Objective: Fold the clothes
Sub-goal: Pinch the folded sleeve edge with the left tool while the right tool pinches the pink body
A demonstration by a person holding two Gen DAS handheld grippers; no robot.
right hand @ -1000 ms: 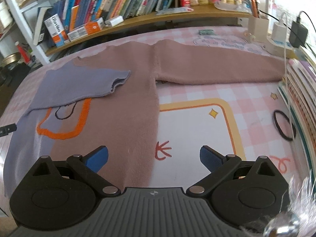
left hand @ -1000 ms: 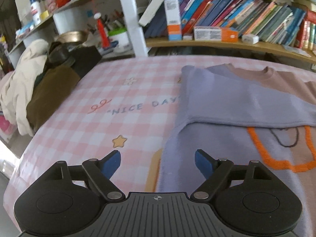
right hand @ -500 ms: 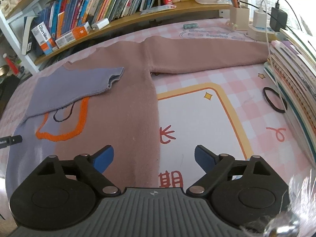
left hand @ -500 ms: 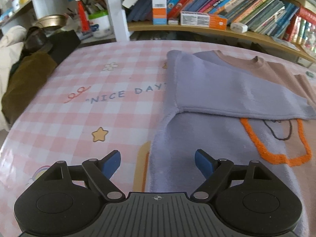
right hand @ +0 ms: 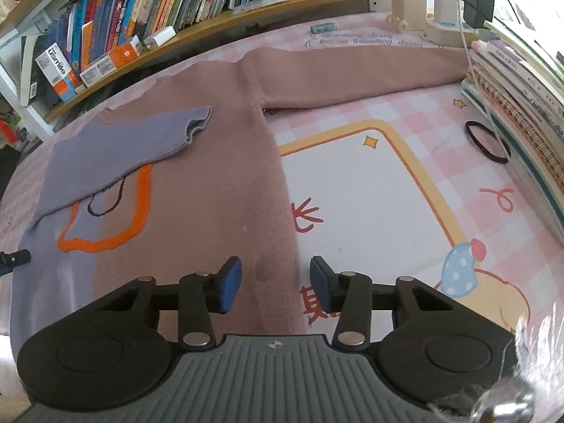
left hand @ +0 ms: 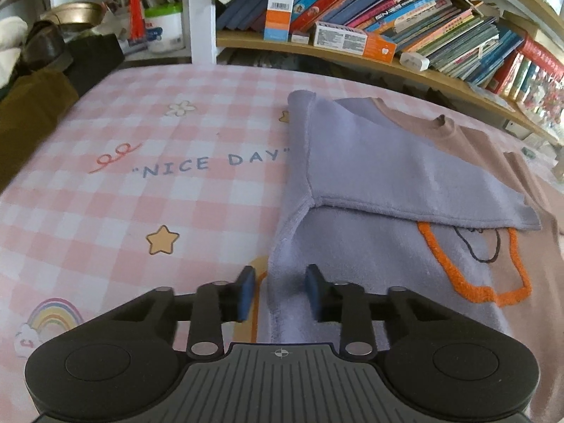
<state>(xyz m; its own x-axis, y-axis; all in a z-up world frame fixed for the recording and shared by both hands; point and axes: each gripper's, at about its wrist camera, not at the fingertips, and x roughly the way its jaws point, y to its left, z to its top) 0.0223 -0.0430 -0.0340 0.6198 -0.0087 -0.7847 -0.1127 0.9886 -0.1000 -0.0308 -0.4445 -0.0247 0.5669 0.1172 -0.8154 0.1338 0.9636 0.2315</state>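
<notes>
Bookshelves back the pink checked tabletop where the sweater (right hand: 197,190) lies flat, lilac sleeve (left hand: 387,172) folded across its chest, brown sleeve (right hand: 356,70) outstretched. Your left gripper (left hand: 280,294) and right gripper (right hand: 275,284), both part-open and empty, straddle its side edges near the hem; pinch both layers evenly.

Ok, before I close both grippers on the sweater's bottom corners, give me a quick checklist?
1. Left gripper straddles the sweater's purple side edge: ok.
2. Right gripper straddles the brown side edge: ok.
3. Both grippers open: ok.
4. Purple sleeve folded across the chest: ok.
5. Brown sleeve folded in: not ok, outstretched.
6. Fingers low enough to catch fabric: cannot tell.
</notes>
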